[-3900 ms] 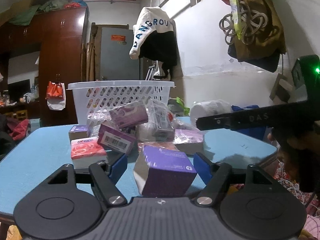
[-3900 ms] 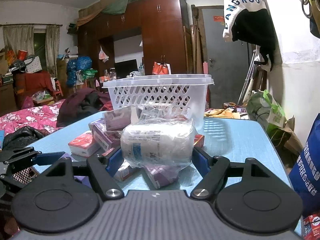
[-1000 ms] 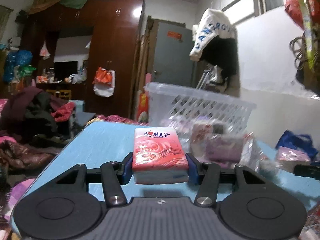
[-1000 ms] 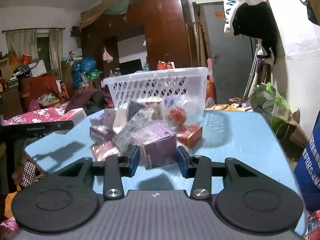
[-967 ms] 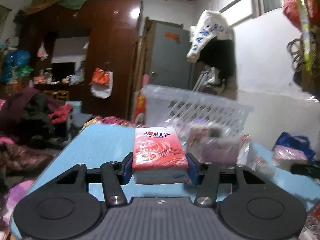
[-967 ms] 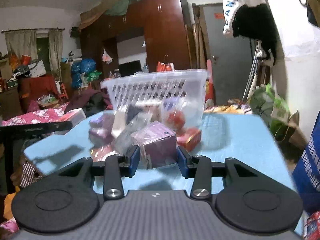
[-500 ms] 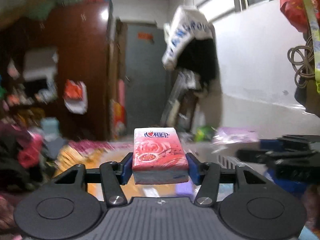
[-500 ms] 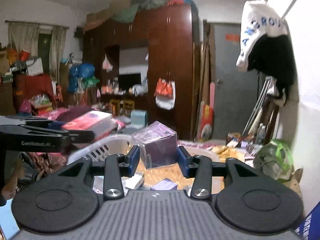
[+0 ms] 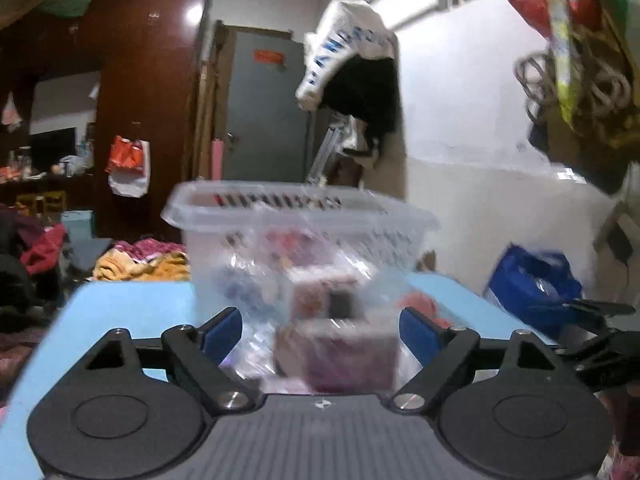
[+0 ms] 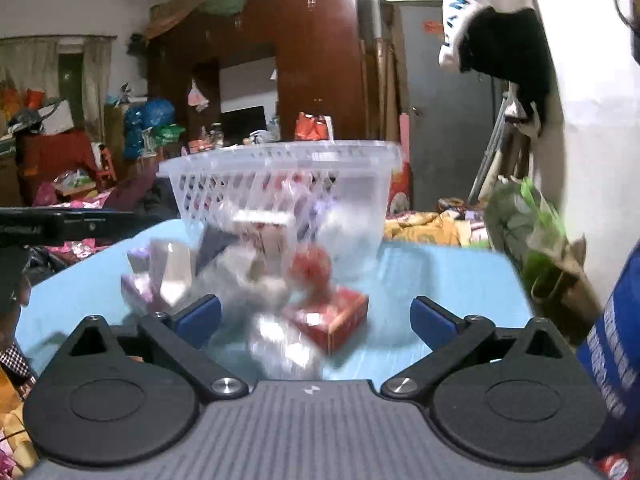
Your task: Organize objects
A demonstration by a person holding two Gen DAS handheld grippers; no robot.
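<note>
Both grippers point slightly downward at the blurred pile of packets (image 9: 336, 344) before the white basket (image 9: 300, 216). The left gripper (image 9: 320, 330) and right gripper (image 10: 316, 316) have jaws opening wide, gripping nothing.

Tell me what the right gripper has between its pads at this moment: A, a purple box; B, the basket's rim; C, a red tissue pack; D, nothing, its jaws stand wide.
D: the right gripper has jaws wide apart and opening, its blue pads touching nothing; the red box lies on the blue table beyond.
</note>
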